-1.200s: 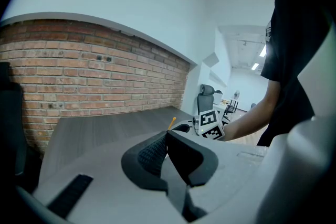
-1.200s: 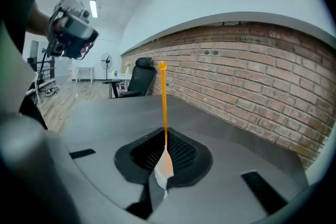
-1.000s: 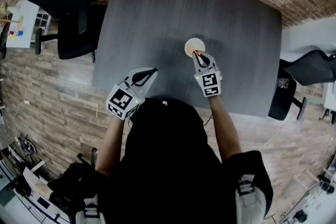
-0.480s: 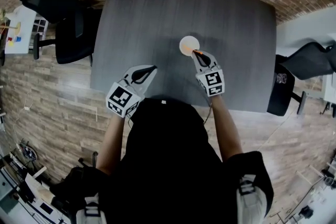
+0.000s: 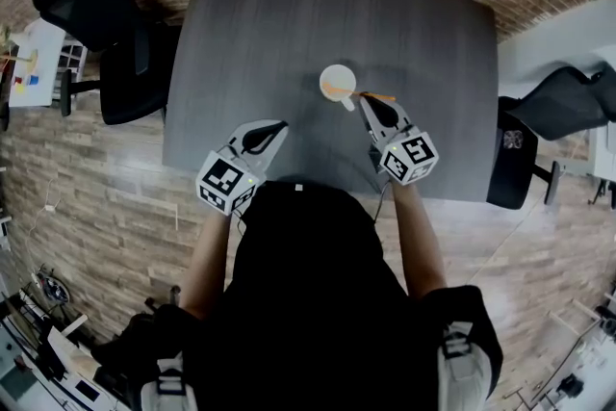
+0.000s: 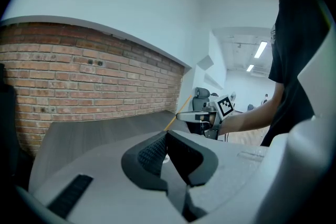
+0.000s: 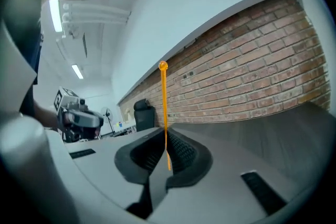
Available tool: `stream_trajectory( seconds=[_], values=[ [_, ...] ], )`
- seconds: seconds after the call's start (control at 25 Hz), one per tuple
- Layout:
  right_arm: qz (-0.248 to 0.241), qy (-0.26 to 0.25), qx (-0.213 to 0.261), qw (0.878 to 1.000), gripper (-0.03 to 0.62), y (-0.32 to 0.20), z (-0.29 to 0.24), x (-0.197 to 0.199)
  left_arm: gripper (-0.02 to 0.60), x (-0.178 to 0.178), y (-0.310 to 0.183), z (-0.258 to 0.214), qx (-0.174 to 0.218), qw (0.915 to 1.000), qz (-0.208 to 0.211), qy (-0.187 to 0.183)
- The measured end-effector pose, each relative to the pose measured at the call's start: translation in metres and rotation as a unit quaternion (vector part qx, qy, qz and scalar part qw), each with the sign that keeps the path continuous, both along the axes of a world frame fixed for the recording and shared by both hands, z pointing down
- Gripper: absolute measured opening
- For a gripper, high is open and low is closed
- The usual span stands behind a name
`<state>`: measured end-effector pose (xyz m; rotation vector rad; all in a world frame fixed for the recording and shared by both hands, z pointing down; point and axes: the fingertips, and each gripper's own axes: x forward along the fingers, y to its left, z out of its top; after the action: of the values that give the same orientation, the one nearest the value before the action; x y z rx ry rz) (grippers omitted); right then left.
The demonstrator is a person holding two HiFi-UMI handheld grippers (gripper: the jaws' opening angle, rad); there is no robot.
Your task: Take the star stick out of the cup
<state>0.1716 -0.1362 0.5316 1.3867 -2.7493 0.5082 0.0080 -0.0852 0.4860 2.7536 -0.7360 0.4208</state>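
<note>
Head view: right tongs (image 5: 364, 98) risen, star stick (image 5: 384, 96) now crossing cup (image 5: 337, 72).

Star stick (image 7: 163, 107) tip too small for me to read, just an orange blob, cup (image 6: 165, 159) nearly all behind left gripper (image 6: 167, 136) fingers, worktop (image 5: 289, 24) near edge under the person (image 5: 308, 284), chair (image 5: 563, 106) cut off at right frame edge.
</note>
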Motion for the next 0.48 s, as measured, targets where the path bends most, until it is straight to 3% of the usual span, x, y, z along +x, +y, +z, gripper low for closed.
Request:
stream_trajectory(
  seconds=[0.28,0.48],
  values=[
    [-0.02,-0.089,0.01,0.996,0.011,0.016,-0.036,0.013,0.0,0.013,0.006,-0.003,0.004,1.0,0.001,0.004],
    [-0.033,-0.167,-0.002,0.985,0.009,0.029,-0.044,0.022,0.0,0.022,0.011,-0.004,0.009,0.9999,0.003,0.003]
  ],
)
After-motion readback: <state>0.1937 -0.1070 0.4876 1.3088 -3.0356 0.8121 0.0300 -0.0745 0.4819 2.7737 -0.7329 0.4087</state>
